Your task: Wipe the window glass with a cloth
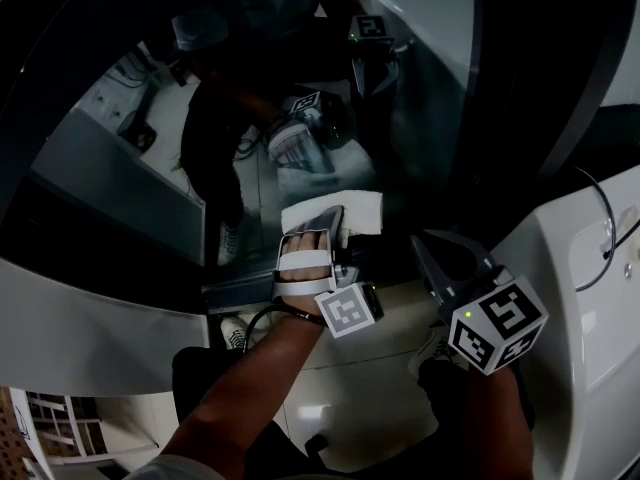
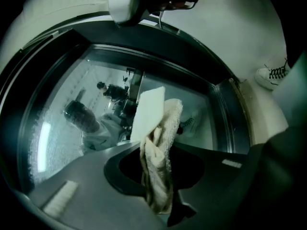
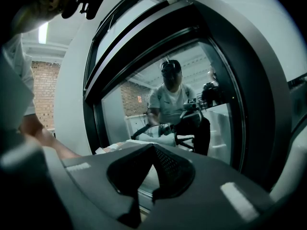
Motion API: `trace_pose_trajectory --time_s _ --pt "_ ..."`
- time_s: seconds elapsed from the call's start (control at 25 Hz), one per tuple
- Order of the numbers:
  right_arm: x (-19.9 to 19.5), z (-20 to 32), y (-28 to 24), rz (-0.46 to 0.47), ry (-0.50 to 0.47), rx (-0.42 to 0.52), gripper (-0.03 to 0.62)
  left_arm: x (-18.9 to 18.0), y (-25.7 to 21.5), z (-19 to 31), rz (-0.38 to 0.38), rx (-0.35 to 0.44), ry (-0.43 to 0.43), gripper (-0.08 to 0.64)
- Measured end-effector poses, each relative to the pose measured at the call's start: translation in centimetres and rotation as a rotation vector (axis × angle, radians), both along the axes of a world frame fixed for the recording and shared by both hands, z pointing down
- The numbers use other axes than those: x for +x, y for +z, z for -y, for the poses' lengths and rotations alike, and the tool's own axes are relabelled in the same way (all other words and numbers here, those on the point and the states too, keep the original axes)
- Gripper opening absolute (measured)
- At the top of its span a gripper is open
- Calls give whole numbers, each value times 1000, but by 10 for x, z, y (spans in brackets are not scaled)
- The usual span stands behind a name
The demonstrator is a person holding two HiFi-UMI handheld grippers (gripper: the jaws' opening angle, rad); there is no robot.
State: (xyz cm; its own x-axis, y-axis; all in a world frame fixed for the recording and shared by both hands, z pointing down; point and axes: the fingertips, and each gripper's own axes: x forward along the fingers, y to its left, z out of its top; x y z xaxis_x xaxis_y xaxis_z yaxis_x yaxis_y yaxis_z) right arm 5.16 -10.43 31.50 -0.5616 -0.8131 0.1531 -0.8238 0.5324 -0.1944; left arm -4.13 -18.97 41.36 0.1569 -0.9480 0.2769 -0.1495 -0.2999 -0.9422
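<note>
The dark window glass (image 1: 120, 138) fills the upper head view and mirrors the person and both grippers. My left gripper (image 1: 325, 224) is shut on a white cloth (image 1: 345, 211) and holds it against the lower part of the pane. In the left gripper view the cloth (image 2: 159, 169) hangs crumpled between the jaws of the left gripper (image 2: 156, 145), its top up at the glass (image 2: 67, 138). My right gripper (image 1: 428, 246) hovers to the right of the cloth, close to the pane. Its jaws meet at the tips of the right gripper (image 3: 153, 147) with nothing between them, facing the glass (image 3: 144, 104).
A thick black seal (image 3: 249, 104) and a white curved body panel (image 1: 80, 333) frame the window. More white panelling with a thin cable (image 1: 600, 218) lies to the right. Pale floor tiles (image 1: 340, 388) and the person's shoes show below.
</note>
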Motion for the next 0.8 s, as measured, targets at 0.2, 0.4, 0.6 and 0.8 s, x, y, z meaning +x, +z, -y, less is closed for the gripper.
trace_pose_trajectory --time_s 0.2,0.4,0.6,0.8 --pt "1 1 0 1 1 -1 2 0 11 1 5 -14 0 105" --pt "1 0 2 -2 -4 -5 2 2 22 0 4 -39 -3 104" --pt "4 1 6 -7 -11 -9 2 6 27 2 6 -36 -3 104" --pt "2 2 8 -12 -14 -14 2 6 31 3 4 -34 -1 104"
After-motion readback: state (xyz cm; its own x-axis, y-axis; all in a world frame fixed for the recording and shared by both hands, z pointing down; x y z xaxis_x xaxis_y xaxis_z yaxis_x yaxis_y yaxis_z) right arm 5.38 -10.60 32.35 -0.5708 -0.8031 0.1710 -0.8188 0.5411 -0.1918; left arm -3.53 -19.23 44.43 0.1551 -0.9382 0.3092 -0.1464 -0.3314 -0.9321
